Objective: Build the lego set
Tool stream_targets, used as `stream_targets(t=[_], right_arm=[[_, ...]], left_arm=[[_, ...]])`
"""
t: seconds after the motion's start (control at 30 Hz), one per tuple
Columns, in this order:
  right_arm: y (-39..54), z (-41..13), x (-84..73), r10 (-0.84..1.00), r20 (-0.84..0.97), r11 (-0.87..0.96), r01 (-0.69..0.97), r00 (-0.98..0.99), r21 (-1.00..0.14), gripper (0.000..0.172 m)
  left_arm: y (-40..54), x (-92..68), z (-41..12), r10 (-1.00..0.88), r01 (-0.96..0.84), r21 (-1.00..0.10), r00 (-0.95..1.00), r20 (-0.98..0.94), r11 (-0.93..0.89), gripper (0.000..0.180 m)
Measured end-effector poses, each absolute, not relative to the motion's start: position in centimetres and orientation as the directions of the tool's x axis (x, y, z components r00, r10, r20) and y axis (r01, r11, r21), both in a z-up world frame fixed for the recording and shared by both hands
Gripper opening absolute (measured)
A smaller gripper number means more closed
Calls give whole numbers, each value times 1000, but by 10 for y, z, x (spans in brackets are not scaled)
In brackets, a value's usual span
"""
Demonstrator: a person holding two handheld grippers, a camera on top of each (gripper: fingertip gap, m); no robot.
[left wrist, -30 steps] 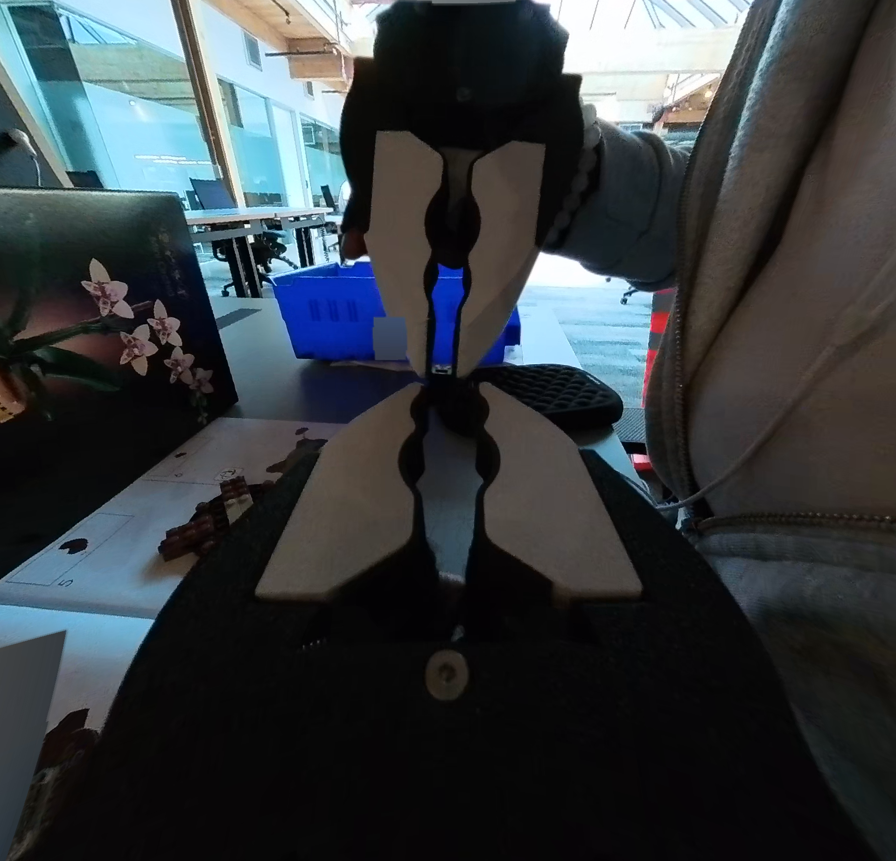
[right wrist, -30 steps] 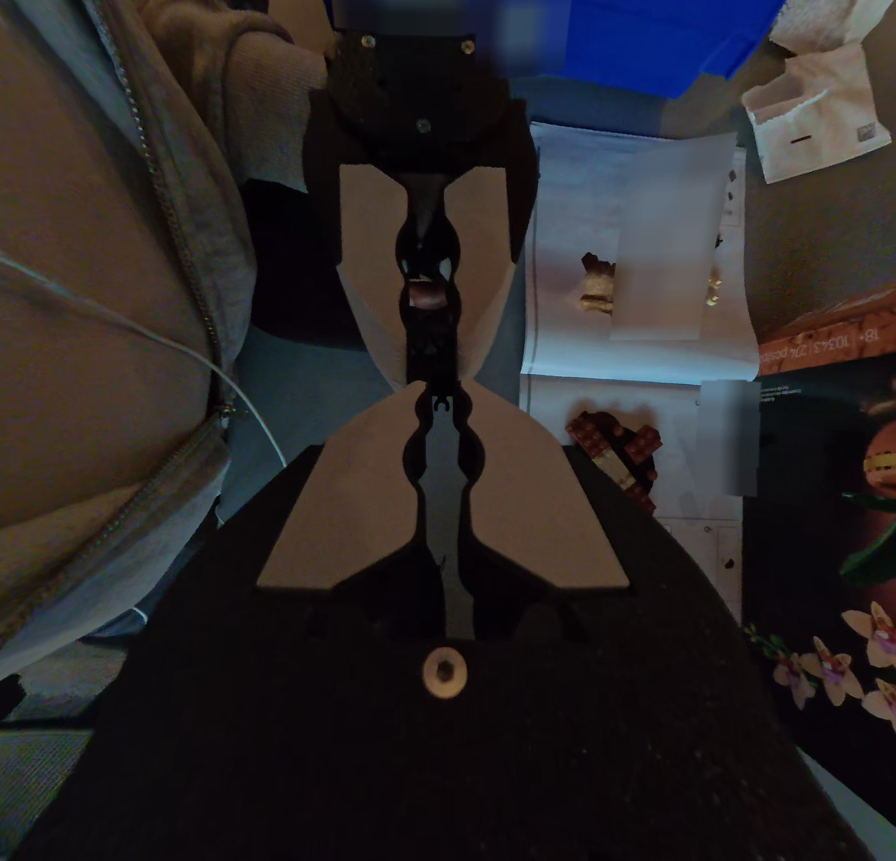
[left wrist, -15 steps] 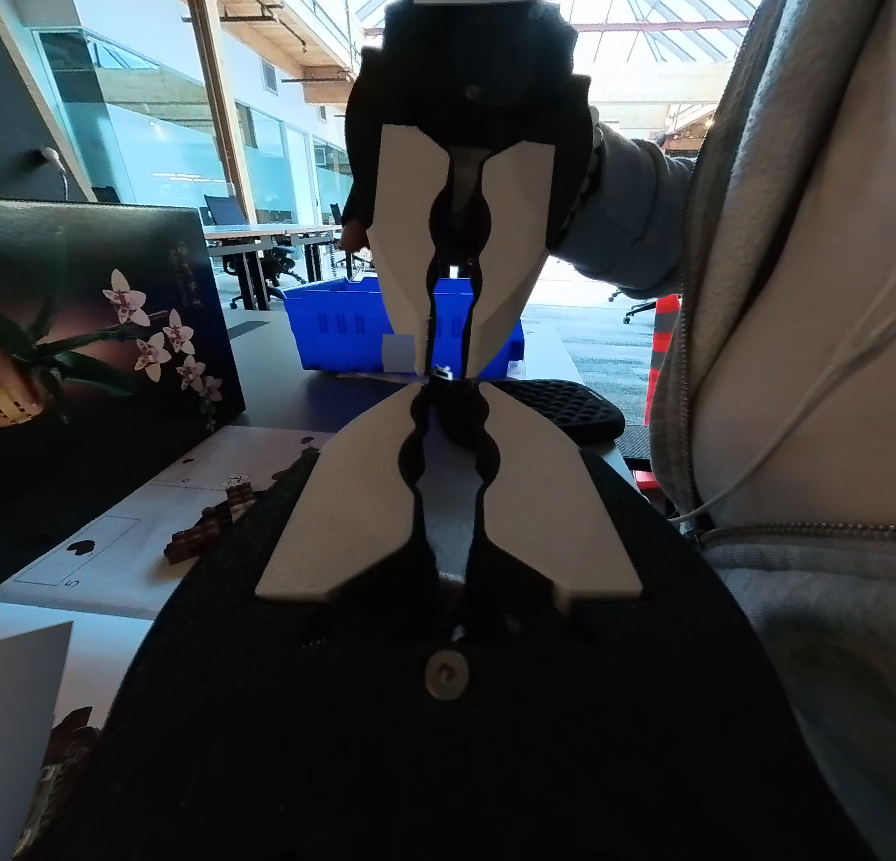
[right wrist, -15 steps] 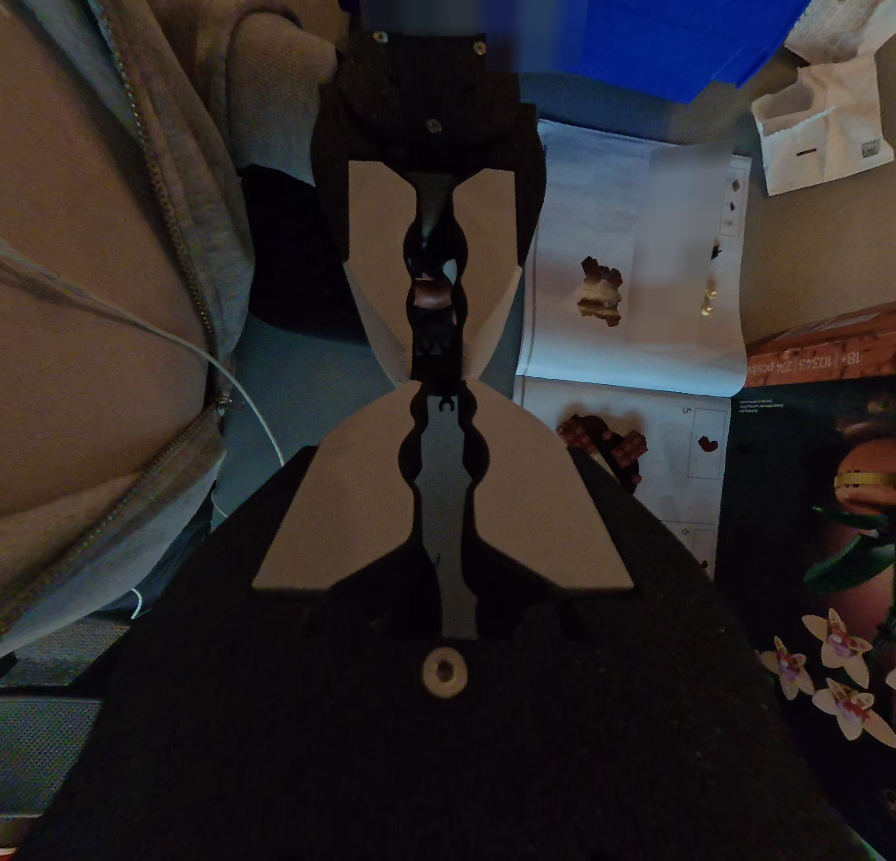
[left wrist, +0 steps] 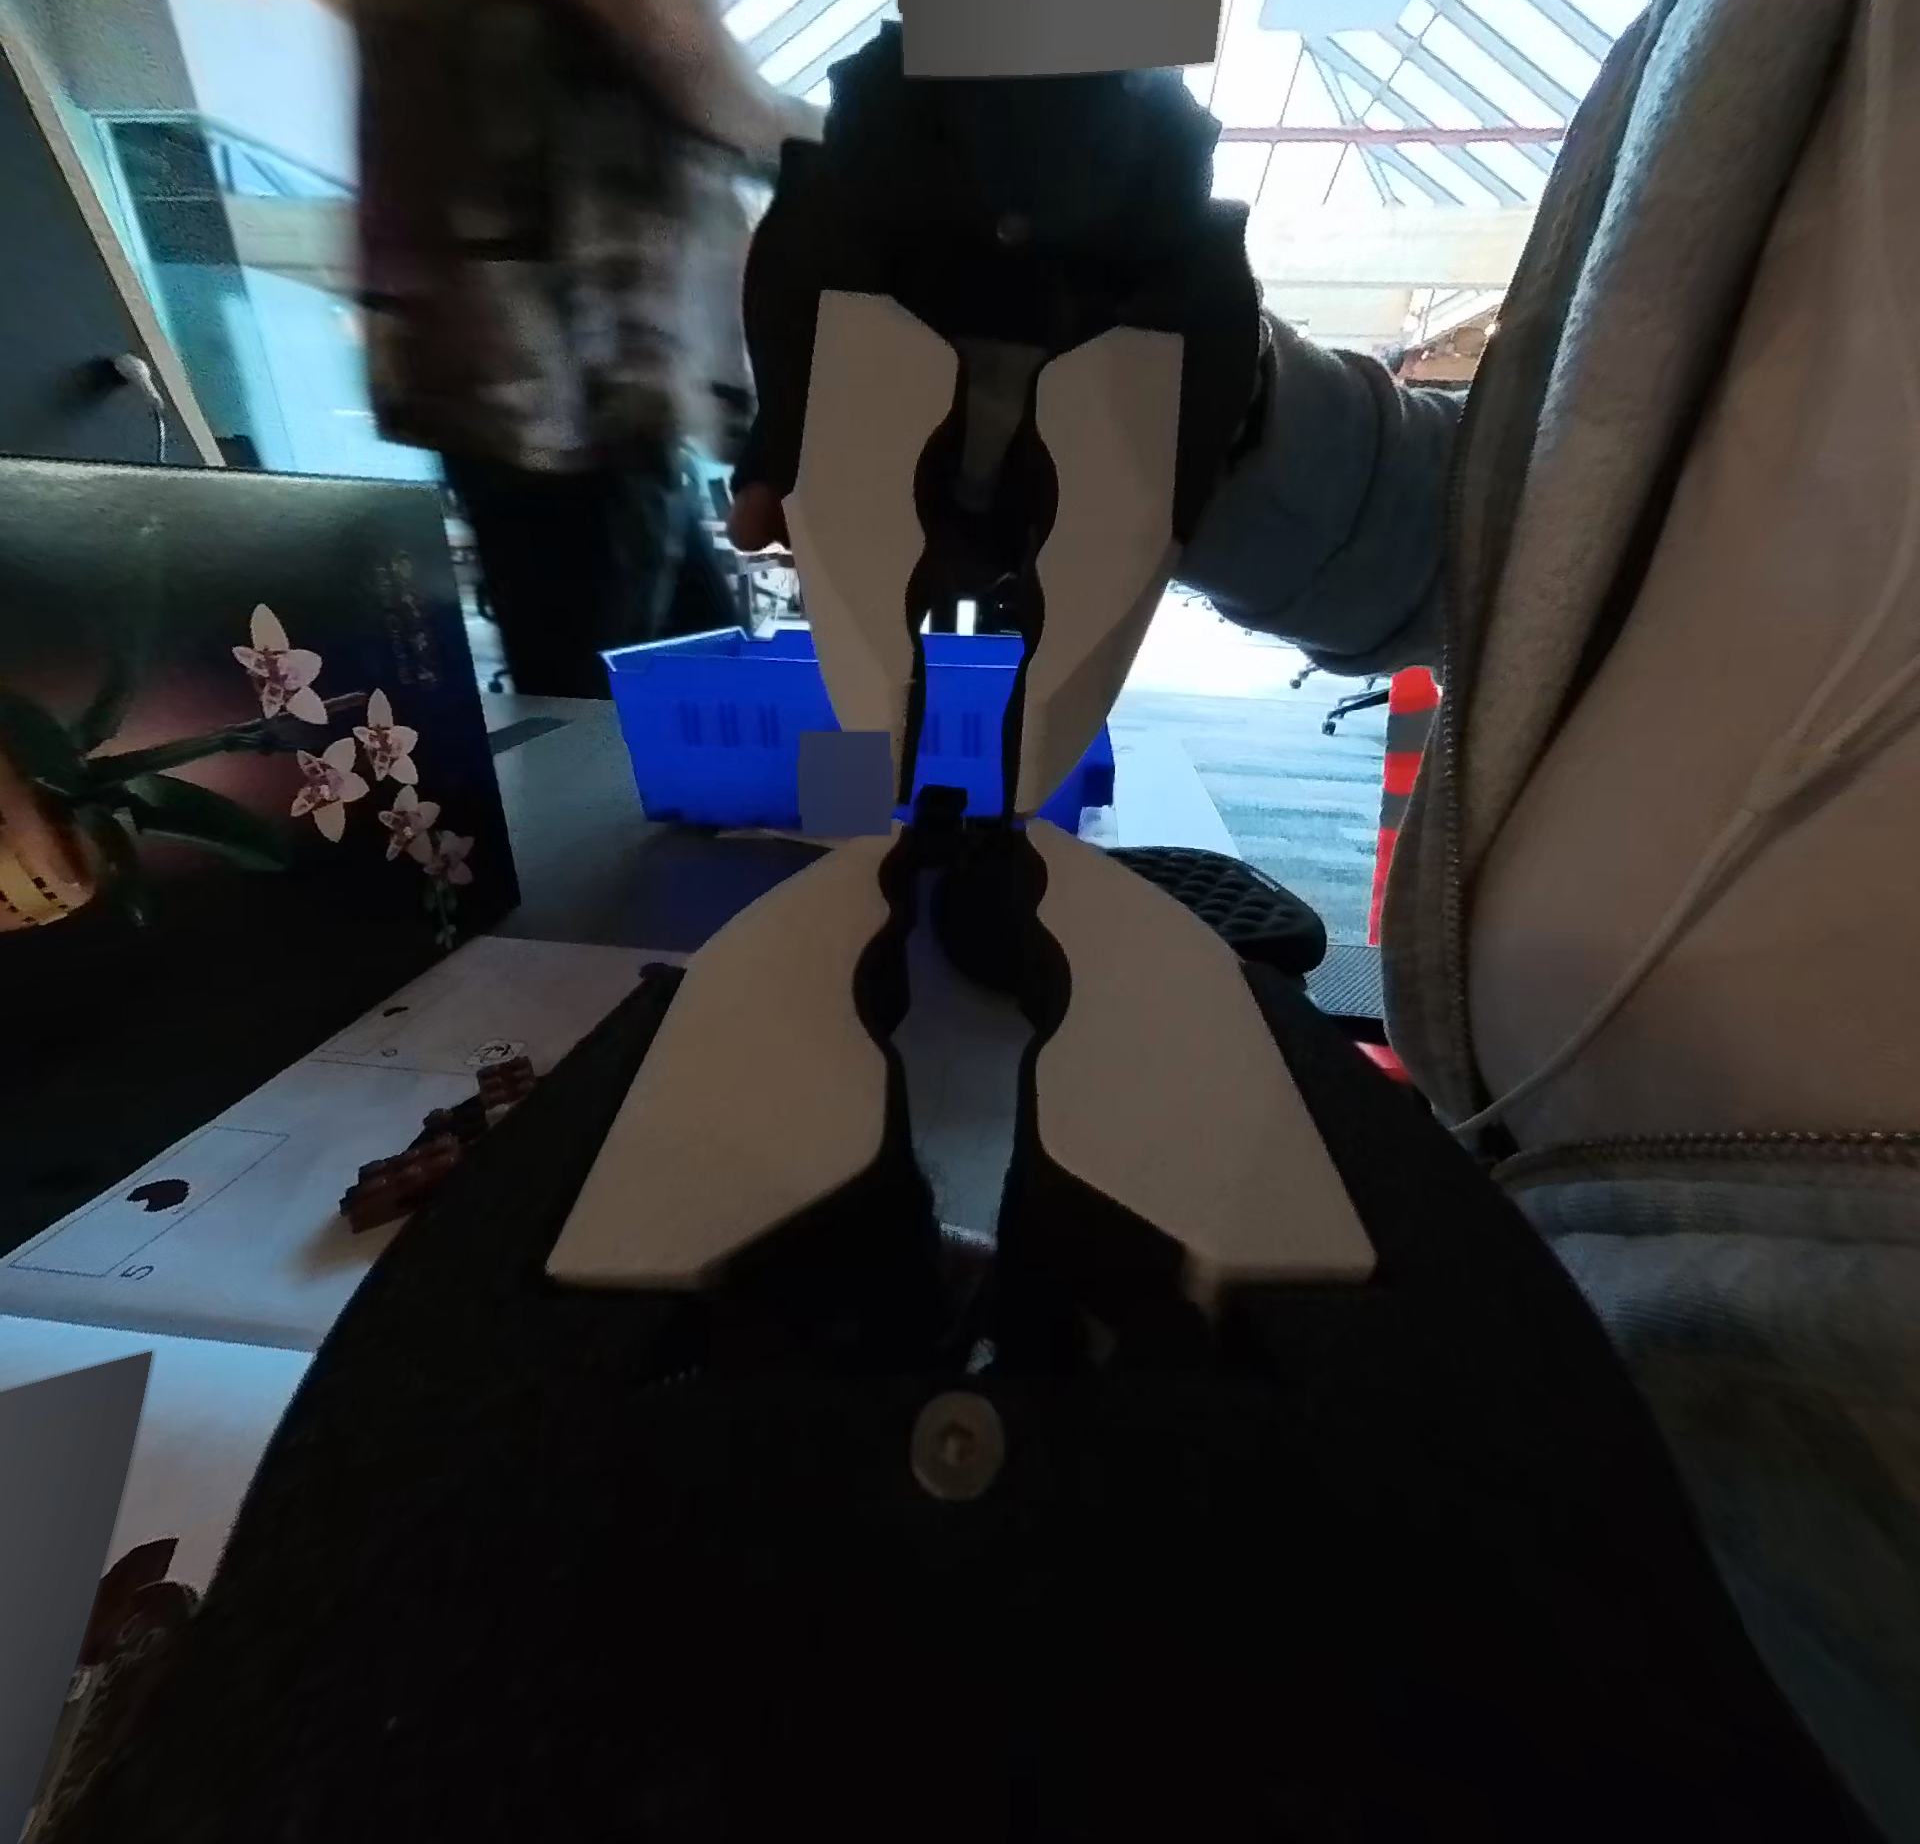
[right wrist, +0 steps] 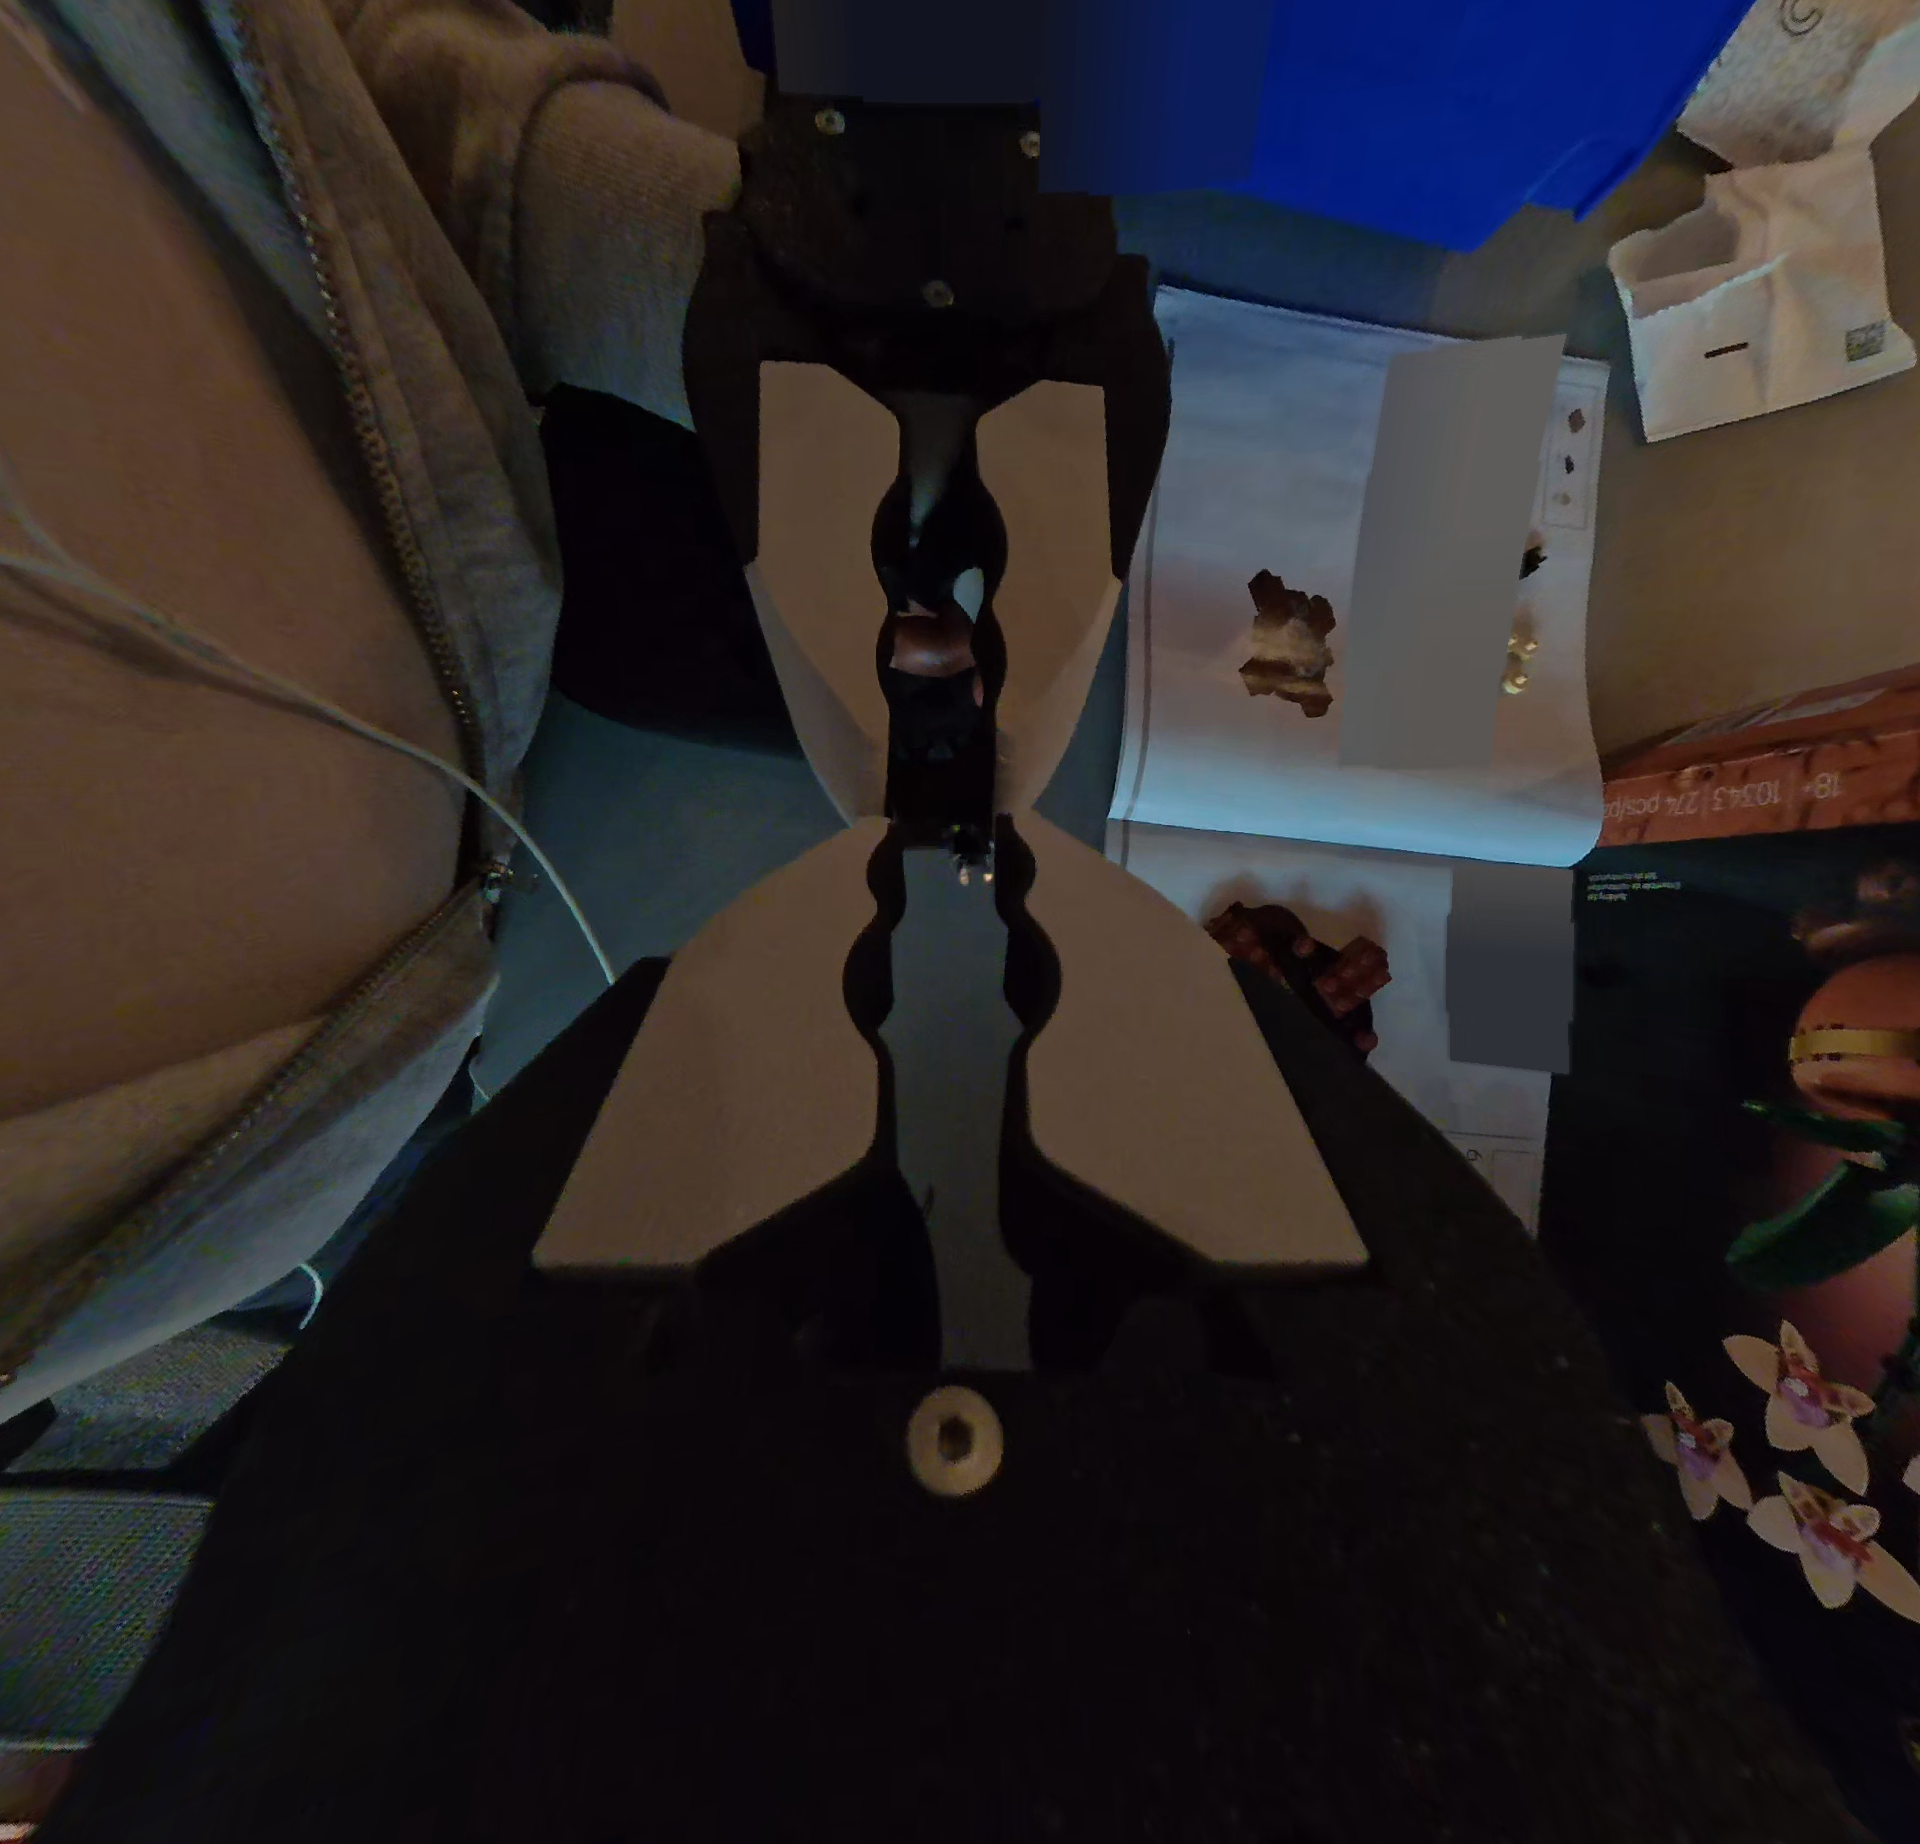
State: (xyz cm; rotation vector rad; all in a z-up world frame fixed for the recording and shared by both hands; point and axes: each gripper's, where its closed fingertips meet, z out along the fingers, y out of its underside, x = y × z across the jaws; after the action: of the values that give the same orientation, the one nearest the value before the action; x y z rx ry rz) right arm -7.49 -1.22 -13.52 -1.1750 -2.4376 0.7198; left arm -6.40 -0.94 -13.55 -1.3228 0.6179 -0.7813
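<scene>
Two grippers: tip to tip, long axes in one line.
Left gripper (left wrist: pixel 961 844): pinching a dark piece (left wrist: pixel 977 921) — pads pressed on both its sides; a small black nub of it pokes past the tips.
Right gripper (right wrist: pixel 945 838): fingers slightly apart, nub just at their tips; contact — cannot tell.
Brown brick cluster (left wrist: pixel 436 1160): on the instruction sheet (left wrist: pixel 260 1202), left of the left gripper, well apart.
Blue bin (left wrist: pixel 717 745): farthest back.

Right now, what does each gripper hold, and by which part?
Left gripper grips a small black piece by its near end; its tip sticks out. Right gripper seems to hold nothing.
</scene>
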Motion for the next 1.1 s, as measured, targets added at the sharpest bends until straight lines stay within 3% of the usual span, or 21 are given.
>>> stream_targets(t=[0.2,0.27,0.37,0.4,0.47,0.53,0.7,1.1], right_arm=[[-6,-130,-77,842,61,454,641,-536,-619,24],[1,-120,-80,895,-24,305,651,-445,-695,35],[15,-102,-79,903,-336,-118,599,-267,-792,57],[21,-100,-77,850,-480,-296,557,-217,-776,64],[30,-102,-72,654,-735,-604,462,-179,-649,63],[30,-118,-67,459,-870,-765,420,-179,-489,57],[0,-132,-73,166,-949,-849,452,-266,-275,48],[-17,-134,-87,96,-955,-834,501,-281,-231,35]], left_arm=[[-9,-66,-133,-786,159,-984,617,36,80,16],[-9,-68,-131,-779,168,-981,626,33,94,16],[-9,-72,-126,-762,178,-974,647,12,136,16],[-10,-73,-123,-760,186,-971,649,7,150,16],[-11,-76,-119,-753,206,-963,658,4,175,16],[-13,-76,-116,-757,219,-958,653,1,187,16],[-13,-73,-119,-763,204,-961,646,-12,187,16],[-11,-70,-126,-744,130,-973,666,-58,192,16]])
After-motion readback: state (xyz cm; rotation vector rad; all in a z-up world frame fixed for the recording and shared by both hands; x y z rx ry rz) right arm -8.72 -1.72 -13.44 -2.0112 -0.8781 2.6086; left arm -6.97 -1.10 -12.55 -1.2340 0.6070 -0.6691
